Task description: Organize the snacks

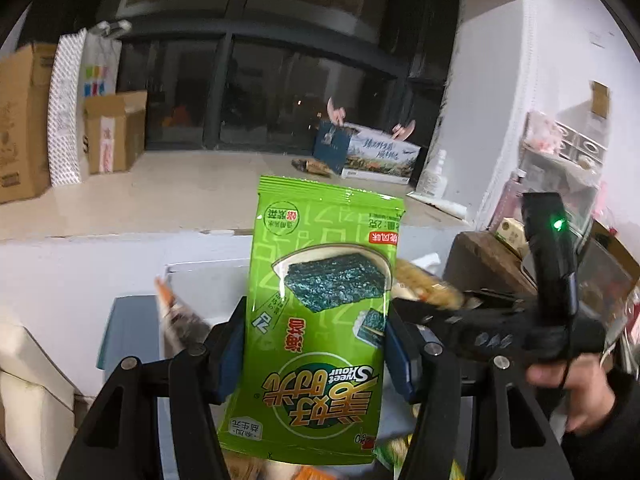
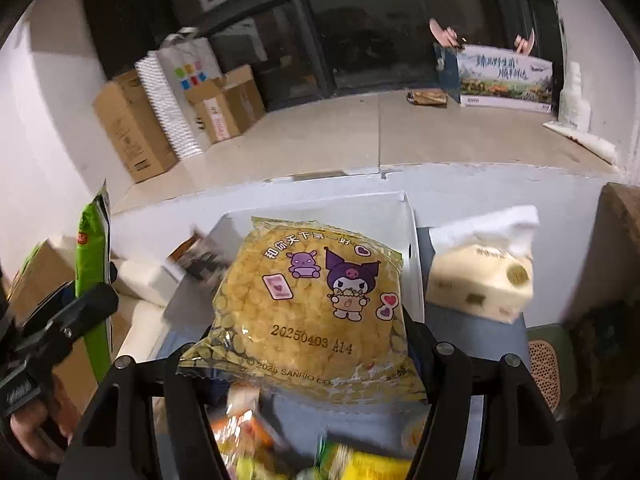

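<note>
Grippers tilt down: our left gripper (image 1: 316,344) pinches the seaweed packet (image 1: 320,312), our right gripper (image 2: 308,356) the yellow snack bag (image 2: 312,300); cardboard boxes (image 2: 132,128) at ten o'clock on the tiled ledge (image 2: 320,136).

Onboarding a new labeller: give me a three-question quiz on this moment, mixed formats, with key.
1. True or false: the left gripper holds a red packet.
2. The packet in the right gripper is printed with: A) cartoon characters, B) a seaweed sheet, C) nothing.
3. Fill in: right of the white box stands a ____ pack.

Key: 1 false, it holds the green seaweed packet; 2 A, the yellow snack packet; 3 tissue.
</note>
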Demonstrator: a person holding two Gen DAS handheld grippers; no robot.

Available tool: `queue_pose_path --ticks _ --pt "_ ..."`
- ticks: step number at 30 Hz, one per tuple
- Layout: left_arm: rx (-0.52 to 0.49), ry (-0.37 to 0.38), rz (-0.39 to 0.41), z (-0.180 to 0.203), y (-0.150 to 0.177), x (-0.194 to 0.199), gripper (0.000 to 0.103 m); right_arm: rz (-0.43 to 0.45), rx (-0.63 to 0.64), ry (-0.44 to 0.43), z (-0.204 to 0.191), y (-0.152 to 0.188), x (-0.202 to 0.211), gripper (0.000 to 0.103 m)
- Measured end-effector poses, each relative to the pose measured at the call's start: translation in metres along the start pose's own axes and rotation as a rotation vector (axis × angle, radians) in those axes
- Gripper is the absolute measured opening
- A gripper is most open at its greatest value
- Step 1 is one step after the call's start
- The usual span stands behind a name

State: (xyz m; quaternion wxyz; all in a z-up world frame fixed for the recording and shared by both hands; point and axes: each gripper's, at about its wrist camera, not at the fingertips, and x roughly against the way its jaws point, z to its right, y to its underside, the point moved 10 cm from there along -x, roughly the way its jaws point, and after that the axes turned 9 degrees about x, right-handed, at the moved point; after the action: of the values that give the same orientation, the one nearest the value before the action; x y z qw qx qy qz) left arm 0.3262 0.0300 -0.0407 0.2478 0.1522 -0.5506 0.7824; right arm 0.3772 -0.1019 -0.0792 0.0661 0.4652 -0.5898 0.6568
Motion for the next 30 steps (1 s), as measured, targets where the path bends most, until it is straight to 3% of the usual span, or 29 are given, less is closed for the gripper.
queue_pose_path --ticks 1,3,5,14,21,27,30 --pt "0.002 -0.011 -0.008 -0.002 -0.004 -0.011 0.065 -0.016 0.009 0.008 0.003 -0.001 -0.014 0.071" --pt "-0.033 -0.073 -0.039 -0.009 -0.006 -0.034 0.085 -0.033 0.023 0.022 0.007 -0.008 -0.033 0.075" --pt "-0.012 -0.109 -0.072 -0.021 -0.006 -0.049 0.103 -0.023 0.035 0.041 0.014 -0.013 -0.045 0.102" --pt "0.093 -0.098 -0.074 -0.059 -0.001 -0.035 0.103 0.023 0.011 -0.003 0.026 -0.014 -0.033 0.103" --pt "0.01 -0.053 -0.006 -0.039 0.011 0.036 0.103 0.141 0.026 -0.056 0.011 -0.006 0.03 0.103" --pt "-0.038 -0.015 0.079 -0.02 0.061 0.112 0.103 0.26 0.043 -0.078 -0.012 0.058 0.107 0.103" --pt "-0.024 -0.009 0.059 -0.021 0.102 0.131 0.103 0.262 0.025 -0.087 -0.02 0.098 0.121 0.103"
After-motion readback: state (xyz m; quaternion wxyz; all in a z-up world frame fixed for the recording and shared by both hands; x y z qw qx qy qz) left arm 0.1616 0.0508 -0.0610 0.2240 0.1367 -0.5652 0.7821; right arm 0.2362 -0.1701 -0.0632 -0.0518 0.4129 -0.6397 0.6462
